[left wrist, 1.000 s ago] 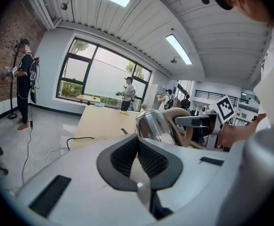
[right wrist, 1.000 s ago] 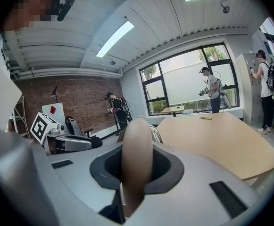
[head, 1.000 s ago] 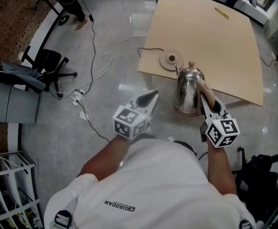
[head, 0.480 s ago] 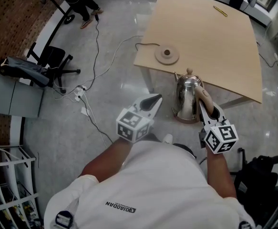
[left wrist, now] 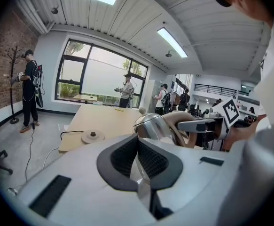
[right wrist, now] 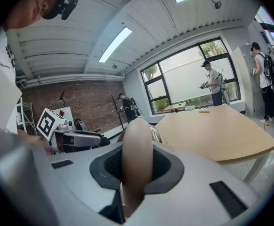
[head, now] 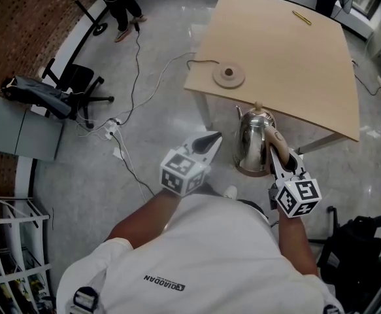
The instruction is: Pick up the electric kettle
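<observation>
2 fingers [right wrist: 167,169] pressing kettle handle [right wrist: 137,157] show best in right gripper view.

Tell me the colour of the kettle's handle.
The handle is light tan, clearest in the right gripper view.

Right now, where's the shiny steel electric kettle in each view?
Head view: shiny steel electric kettle right of centre, at the table's near edge.
Left gripper view: kettle just right of centre, beyond the jaws.
Right gripper view: mostly its tan handle, centre, between the jaws.
Shared landmark: light wooden table.

Head view steeply down, gripper views near level, sharing kettle [head: 252,142], table [head: 288,51]
</observation>
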